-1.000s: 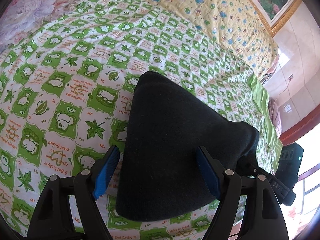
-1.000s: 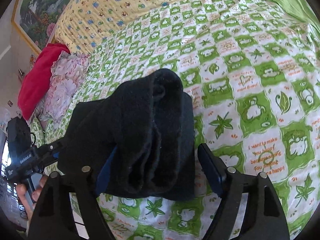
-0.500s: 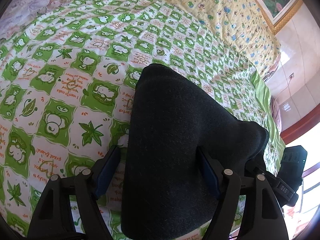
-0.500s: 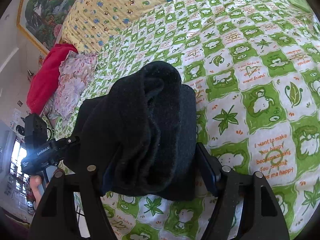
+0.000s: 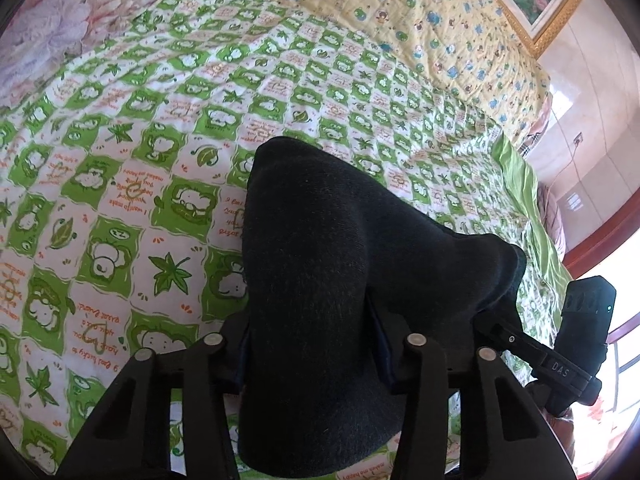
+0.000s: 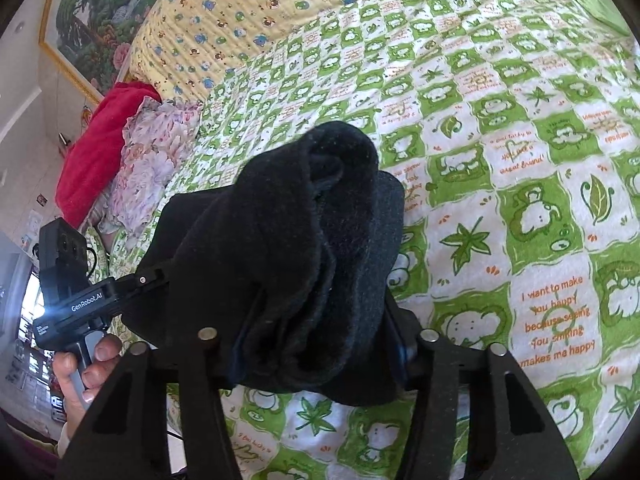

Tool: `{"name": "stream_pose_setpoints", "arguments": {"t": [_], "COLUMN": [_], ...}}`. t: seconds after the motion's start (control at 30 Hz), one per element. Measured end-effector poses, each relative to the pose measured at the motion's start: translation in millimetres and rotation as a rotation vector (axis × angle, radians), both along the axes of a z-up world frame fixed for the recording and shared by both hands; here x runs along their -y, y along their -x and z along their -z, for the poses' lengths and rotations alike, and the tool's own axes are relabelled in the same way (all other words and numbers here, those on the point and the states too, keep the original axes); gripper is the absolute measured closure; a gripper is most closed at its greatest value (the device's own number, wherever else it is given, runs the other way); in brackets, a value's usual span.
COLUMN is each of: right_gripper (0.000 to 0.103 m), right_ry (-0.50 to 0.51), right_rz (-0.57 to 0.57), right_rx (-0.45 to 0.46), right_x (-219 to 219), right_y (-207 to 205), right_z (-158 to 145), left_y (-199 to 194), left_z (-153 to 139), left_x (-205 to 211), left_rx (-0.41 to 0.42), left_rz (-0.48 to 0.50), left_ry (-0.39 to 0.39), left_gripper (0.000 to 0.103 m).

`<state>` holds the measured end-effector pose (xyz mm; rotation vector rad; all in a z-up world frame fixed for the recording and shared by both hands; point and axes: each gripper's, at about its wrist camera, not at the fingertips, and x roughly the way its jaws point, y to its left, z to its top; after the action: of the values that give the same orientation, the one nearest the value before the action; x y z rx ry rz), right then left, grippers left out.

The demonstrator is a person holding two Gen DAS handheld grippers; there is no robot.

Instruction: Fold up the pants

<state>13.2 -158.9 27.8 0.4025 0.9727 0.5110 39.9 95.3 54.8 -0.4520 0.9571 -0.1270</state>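
- On the quilt (image 5: 132, 200), a soft cotton cover printed in green and white squares with leaves, bears and orange lettering, the pants (image 5: 320, 280) are sitting as a thick folded bundle of dark, fuzzy fleece.
- Near the quilt's front edge the left gripper (image 5: 310, 344) is pinching one end of the pants, its black jaws pressing in on both sides of the cloth and its blue pads nearly hidden by it.
- From the left wrist the pants are showing a smooth, rounded fold that is tapering to a blunt hump farther up the quilt.
- At the other end the right gripper (image 6: 316, 344) is clamping the pants (image 6: 304, 248) too, jaws squeezing the stacked layers between them.
- From the right wrist the layers are showing as several curled, rolled edges lying one over another, with a flatter panel to the right.
- Beyond the quilt's far edge a yellow blanket (image 6: 248, 12), stitched in fine lines and dotted with small cartoon animals, is covering the bed.
- Left of the quilt, seen from the right wrist, a ruffled floral pillow (image 6: 148, 160) is lying beside a red cloth (image 6: 96, 148).
- Above the blanket a gold-framed painting (image 6: 96, 16) is hanging on the wall.
- A hand (image 6: 86, 372) is gripping the left gripper's handle, beyond the quilt's left edge in the right wrist view.
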Motion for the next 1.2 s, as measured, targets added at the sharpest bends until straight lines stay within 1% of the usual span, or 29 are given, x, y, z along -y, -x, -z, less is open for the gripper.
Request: {"name": "stream_pose_setpoints", "arguments": {"t": [0.2,0.37,0.67,0.97,1.2], "right_gripper": [0.054,0.056,0.056,0.056,0.056], "right_ry": [-0.039,-0.064,-0.062,-0.04,-0.023], "right_rz": [-0.003,-0.04,-0.126,-0.222,-0.273], "right_rx": [0.022,0.048,0.101,0.138,0.163], "right_x": [-4.1,-16.9,-62.2,-116.4,-148.7], "right_y": [-0.6,-2.3,-18.5,-40.8,-61.4], "right_z": [-17.5,-31.6,-52.9,-61.5,-63.2], "left_y": [9.4,18.4,34.1,42.0,35.0], "left_z": [-19.2,-36.7,-57.0,-65.0,-64.5], "left_x": [-5.3,-16.3,-61.7,-101.1,-126.6], "left_rx": [0.037,0.075,0.123,0.145,0.146], "left_rz": [-0.007,-0.044,-0.139,-0.233,-0.288], "left_ry": [0.021,0.008,-0.005,-0.045,-0.073], "left_gripper": [0.061,0.061,0.061,0.061,0.062]}}
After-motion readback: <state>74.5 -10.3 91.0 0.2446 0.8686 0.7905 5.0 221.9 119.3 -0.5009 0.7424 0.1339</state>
